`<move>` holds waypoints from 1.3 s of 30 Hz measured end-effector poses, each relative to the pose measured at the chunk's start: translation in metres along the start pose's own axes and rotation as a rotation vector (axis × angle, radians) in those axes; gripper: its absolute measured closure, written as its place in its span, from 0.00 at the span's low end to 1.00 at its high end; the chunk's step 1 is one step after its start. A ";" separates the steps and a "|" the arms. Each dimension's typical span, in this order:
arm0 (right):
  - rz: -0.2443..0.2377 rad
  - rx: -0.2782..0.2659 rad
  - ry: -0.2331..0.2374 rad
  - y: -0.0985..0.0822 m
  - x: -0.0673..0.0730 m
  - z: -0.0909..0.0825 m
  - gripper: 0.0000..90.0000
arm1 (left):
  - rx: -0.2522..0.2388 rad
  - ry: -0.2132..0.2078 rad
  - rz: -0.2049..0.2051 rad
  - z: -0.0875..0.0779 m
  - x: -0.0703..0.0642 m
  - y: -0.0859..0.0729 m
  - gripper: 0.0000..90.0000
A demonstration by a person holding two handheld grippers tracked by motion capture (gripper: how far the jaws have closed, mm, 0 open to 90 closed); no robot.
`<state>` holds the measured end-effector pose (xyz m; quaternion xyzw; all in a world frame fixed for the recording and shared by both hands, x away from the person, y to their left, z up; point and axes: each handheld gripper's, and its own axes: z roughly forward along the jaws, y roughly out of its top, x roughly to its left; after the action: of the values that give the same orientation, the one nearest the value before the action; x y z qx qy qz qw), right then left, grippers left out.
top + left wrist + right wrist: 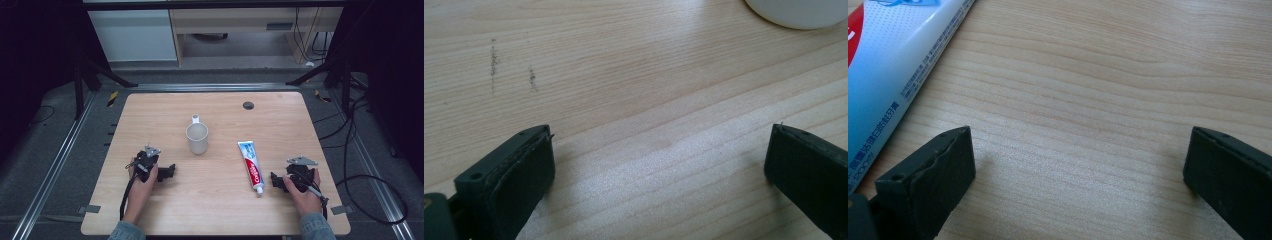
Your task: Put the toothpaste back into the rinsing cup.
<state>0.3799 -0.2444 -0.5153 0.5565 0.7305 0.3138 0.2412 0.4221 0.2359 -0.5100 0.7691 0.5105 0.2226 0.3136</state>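
Both grippers rest low on the wooden table point(220, 200), one in each of the person's hands, and nothing is picked up yet, so this looks to me like the very start. The right gripper point(274, 180) sits just beside the cap end of the toothpaste tube point(251, 165), which lies flat on the right half of the table with its cap toward the person; in the right gripper view the jaws stand wide apart over bare wood with the tube point(883, 80) off at their left edge. The left gripper point(170, 171) lies near the white mug point(197, 138), which stands upright at the middle of the table with its handle pointing away; its jaws too are spread, holding nothing, with the mug's base point(799, 12) ahead of them.

I'd guess the next move calls for the right gripper to swing over the tube and close across its body, perhaps to drop it into the mug.

Counting: one tube, one mug, two grippers
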 end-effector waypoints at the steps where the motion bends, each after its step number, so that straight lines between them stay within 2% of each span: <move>1: 0.006 -0.002 0.009 0.000 -0.001 0.000 0.01 | 0.000 0.001 -0.001 0.000 0.000 0.000 0.00; 11: 0.008 -0.003 -0.007 0.005 -0.002 0.005 0.02 | 0.001 0.001 -0.002 0.001 0.001 0.001 0.00; 12: 0.008 -0.014 -0.009 0.006 -0.004 0.005 0.08 | 0.000 0.004 -0.005 0.001 0.000 0.001 0.00; 13: 0.008 -0.014 -0.009 0.006 -0.004 0.005 0.08 | 0.000 0.005 -0.007 0.000 0.000 0.000 0.00; 14: 0.027 -0.010 -0.008 0.008 -0.005 0.002 0.14 | 0.001 0.008 -0.007 0.000 0.000 0.000 0.00; 17: 0.034 0.003 -0.009 0.011 -0.002 -0.002 0.16 | 0.001 0.008 -0.007 -0.001 0.000 -0.001 0.00; 21: -0.003 0.000 0.009 0.024 0.010 -0.013 0.20 | 0.001 0.008 -0.007 -0.001 0.000 -0.001 0.00; 26: -0.086 0.029 0.032 0.050 0.033 -0.020 0.23 | -0.001 0.010 -0.010 0.000 0.000 -0.001 0.00; 27: -0.086 0.029 0.032 0.050 0.033 -0.020 0.23 | -0.001 0.010 -0.010 0.000 0.000 -0.001 0.00; 28: -0.104 0.051 0.056 0.061 0.041 -0.021 0.24 | -0.001 0.011 -0.013 0.000 -0.001 0.000 0.00; 32: -0.149 0.108 0.070 0.080 0.061 -0.021 0.23 | -0.001 0.013 -0.017 0.002 0.000 0.002 0.00; 35: -0.172 0.146 0.078 0.091 0.070 -0.019 0.21 | -0.001 0.016 -0.018 0.003 0.000 0.003 0.00; 39: -0.173 0.151 0.085 0.098 0.074 -0.018 0.21 | -0.001 0.016 -0.018 0.003 0.000 0.003 0.00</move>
<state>0.4128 -0.1583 -0.4324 0.4942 0.8069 0.2592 0.1938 0.4259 0.2341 -0.5100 0.7624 0.5198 0.2263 0.3120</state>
